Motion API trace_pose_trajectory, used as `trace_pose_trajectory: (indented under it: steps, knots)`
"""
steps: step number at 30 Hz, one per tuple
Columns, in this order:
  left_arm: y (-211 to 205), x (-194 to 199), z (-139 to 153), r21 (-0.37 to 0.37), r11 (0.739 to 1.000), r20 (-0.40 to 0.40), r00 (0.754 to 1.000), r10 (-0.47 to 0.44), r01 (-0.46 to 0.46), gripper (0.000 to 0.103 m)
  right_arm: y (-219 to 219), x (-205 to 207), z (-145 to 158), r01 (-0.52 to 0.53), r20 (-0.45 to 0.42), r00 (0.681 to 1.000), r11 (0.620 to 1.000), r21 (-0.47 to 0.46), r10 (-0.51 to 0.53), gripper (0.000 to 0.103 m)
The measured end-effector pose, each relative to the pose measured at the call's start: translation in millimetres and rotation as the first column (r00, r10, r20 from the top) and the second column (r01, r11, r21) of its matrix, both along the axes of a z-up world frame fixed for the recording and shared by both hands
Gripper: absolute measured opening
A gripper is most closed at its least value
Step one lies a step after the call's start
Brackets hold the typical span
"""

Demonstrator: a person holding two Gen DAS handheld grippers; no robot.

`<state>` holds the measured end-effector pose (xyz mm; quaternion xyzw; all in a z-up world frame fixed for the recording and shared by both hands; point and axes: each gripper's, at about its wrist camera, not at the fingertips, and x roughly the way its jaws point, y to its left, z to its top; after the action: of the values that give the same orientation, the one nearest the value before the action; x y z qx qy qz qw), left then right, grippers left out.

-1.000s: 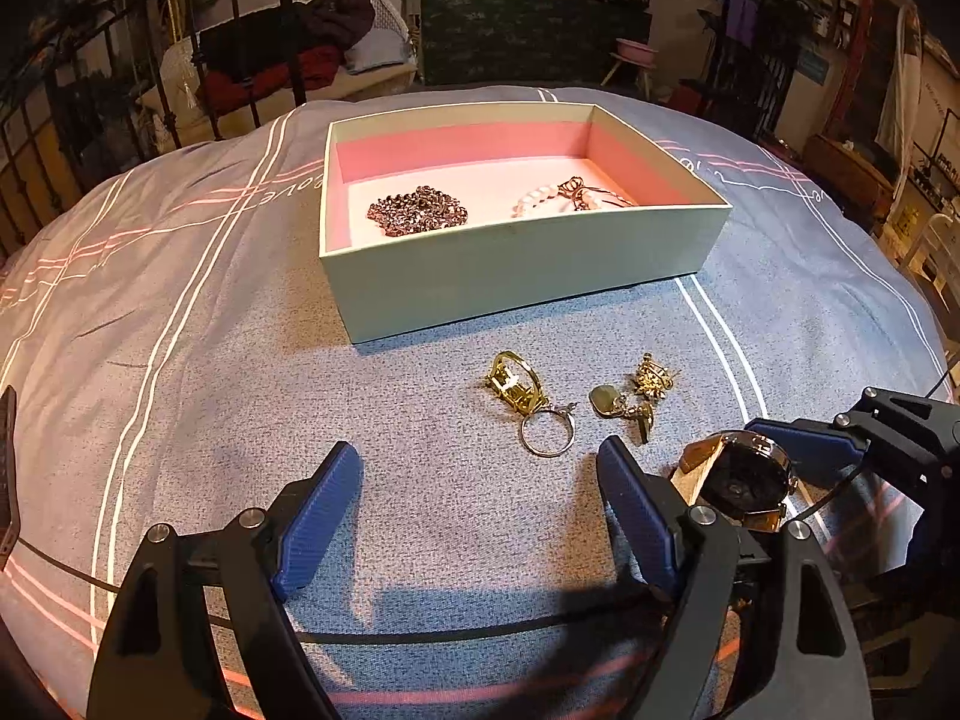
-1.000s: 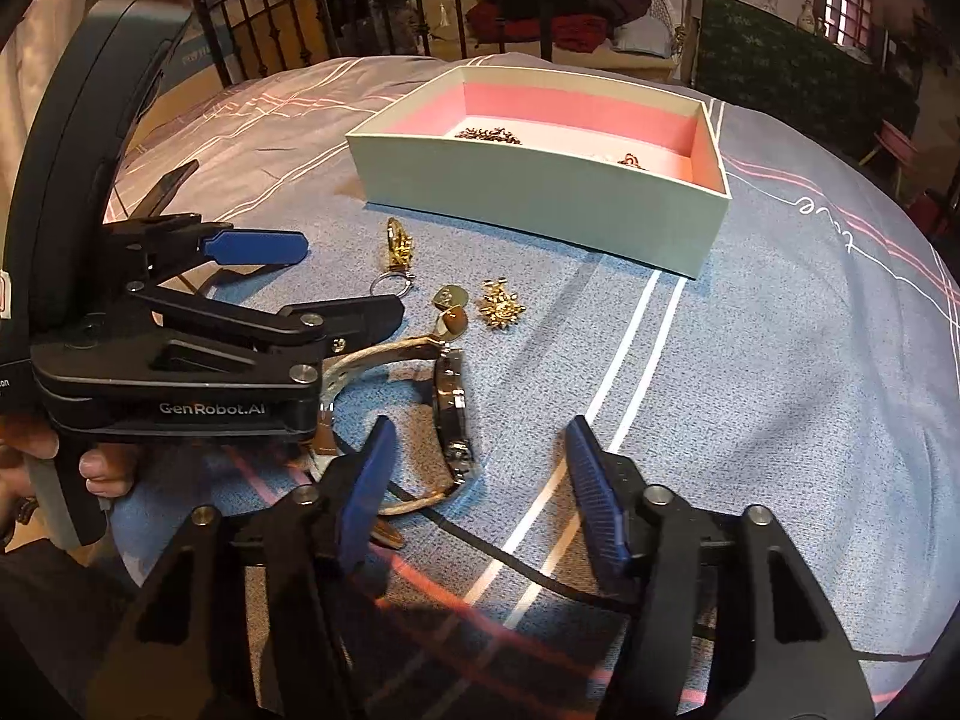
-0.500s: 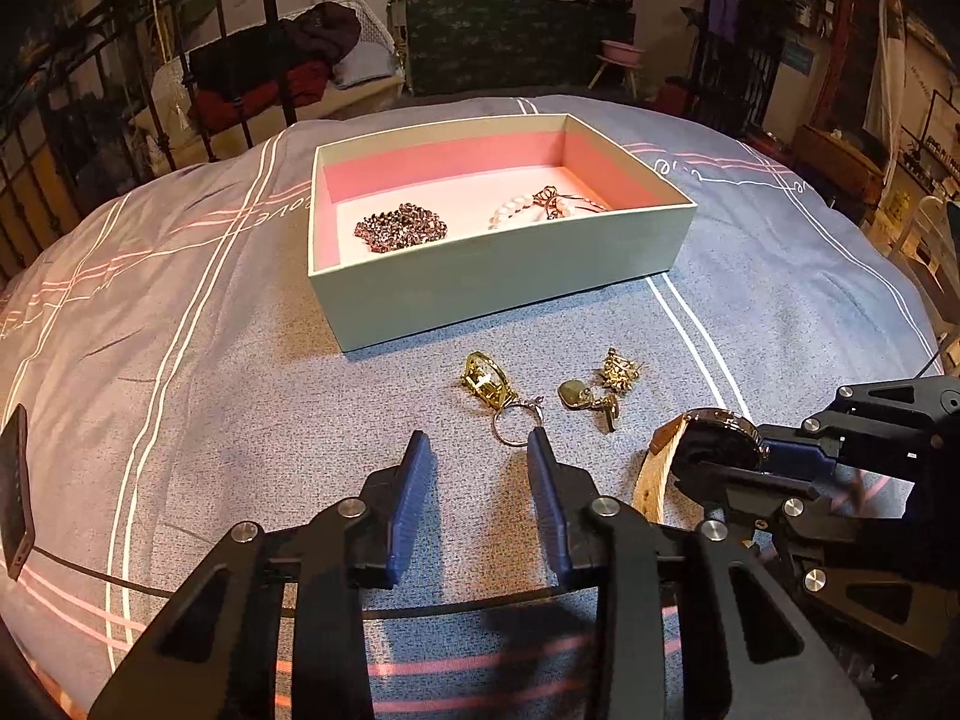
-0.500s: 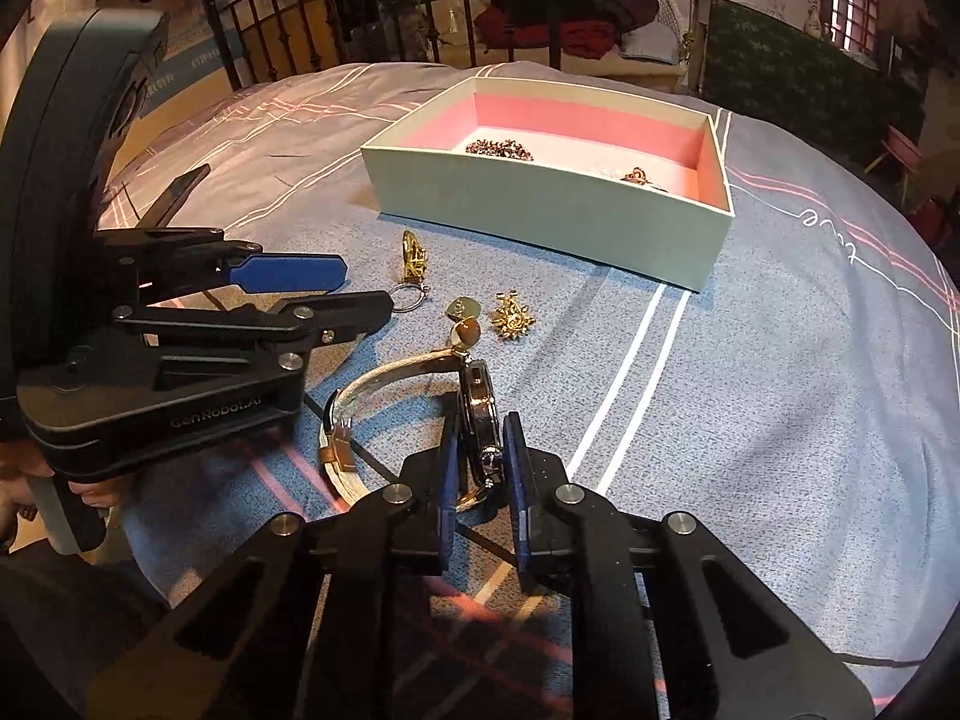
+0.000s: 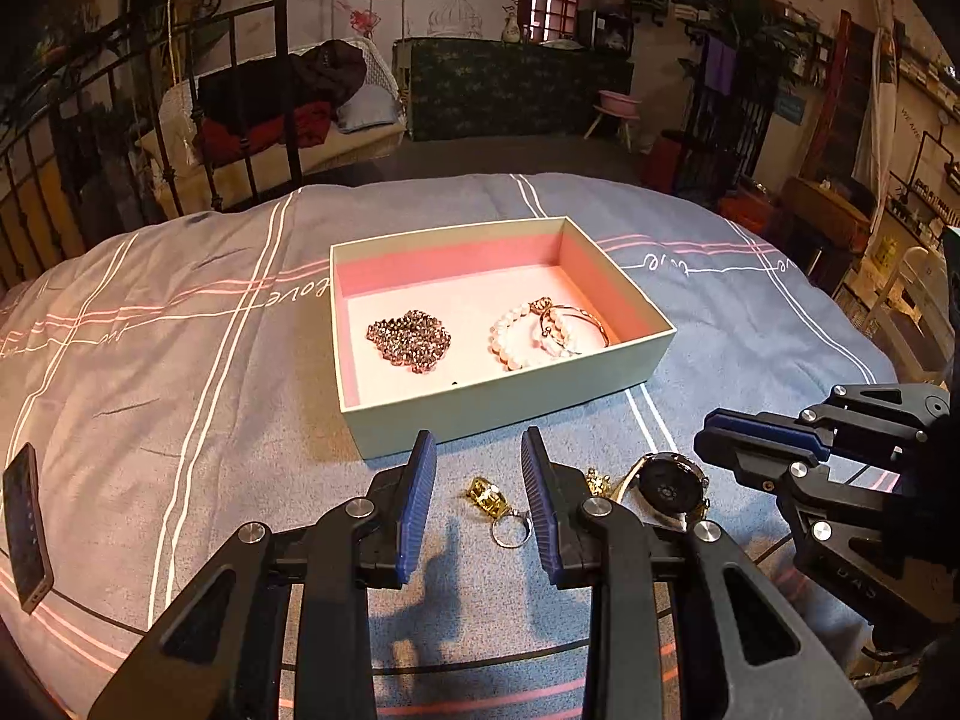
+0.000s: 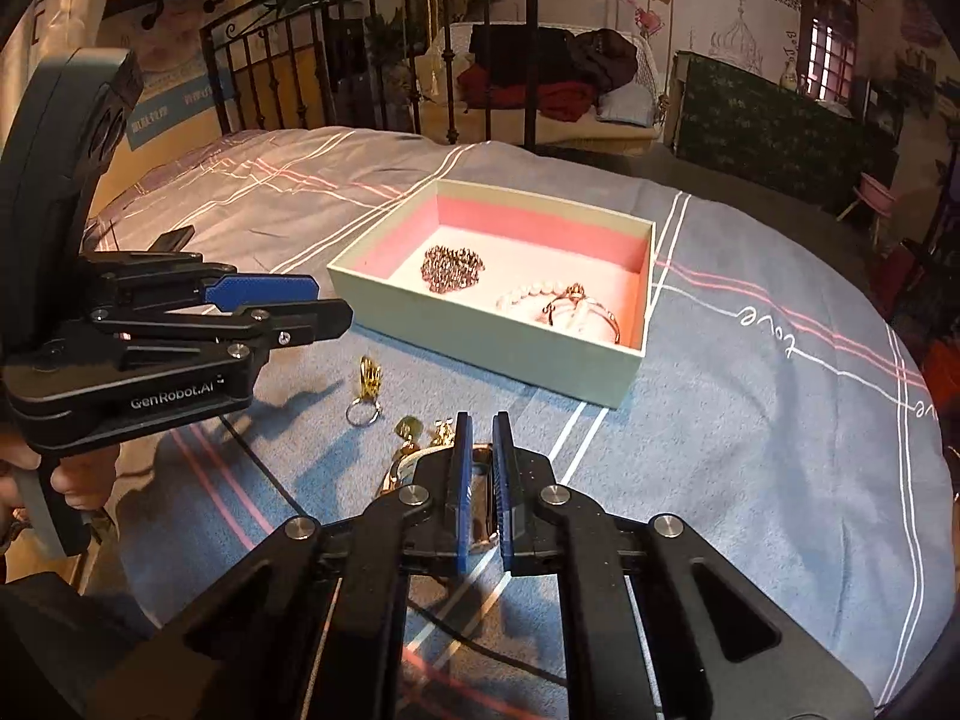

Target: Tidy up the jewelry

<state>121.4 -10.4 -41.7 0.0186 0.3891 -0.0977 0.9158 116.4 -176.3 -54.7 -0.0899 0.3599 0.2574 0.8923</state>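
Right gripper clamped on the watch, blue pads squeezed to a narrow gap around the case, strap curling out to its left. Watch apparently raised off the bedspread, though contact underneath cannot be told from either view. Box straight ahead and slightly up-field of the right gripper, long axis running left to right across the line of approach, near wall to clear before release. Right gripper judged the nearer one for this carry, already loaded. Inside, a dark bead cluster at ahead-left, a pearl bracelet and a thin bangle at ahead-right; bare pink floor between them and along the near wall.

Left gripper parted, pads set wide, nothing held, hovering with a gold ring charm lying between its tips on the cloth. More gold pieces just ahead-left of the right gripper, close to the watch strap. Nothing standing between right gripper and box but that near wall; left gripper off to the left, well clear of the path. Phone far left, out of play.
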Motion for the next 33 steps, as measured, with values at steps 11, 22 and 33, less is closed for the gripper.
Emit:
trace_pose_trajectory:
  steps: [11,22,33]
  knots:
    - [-1.9,10.9,9.2,0.000,1.000,0.023,1.000,0.002,-0.002,0.029,2.1,20.1,9.1,0.011,0.016,1.000,1.000,0.014,-0.011,0.006]
    - [2.0,83.1,28.5,-0.071,0.996,0.003,0.999,0.053,-0.053,0.029,18.0,100.4,23.5,0.071,0.015,0.997,0.997,-0.011,-0.071,0.007]
    - [-1.3,119.5,-3.1,-0.078,0.993,-0.127,0.989,0.076,-0.087,0.029,24.6,121.9,-16.1,0.071,-0.080,0.994,0.993,-0.093,-0.079,0.007]
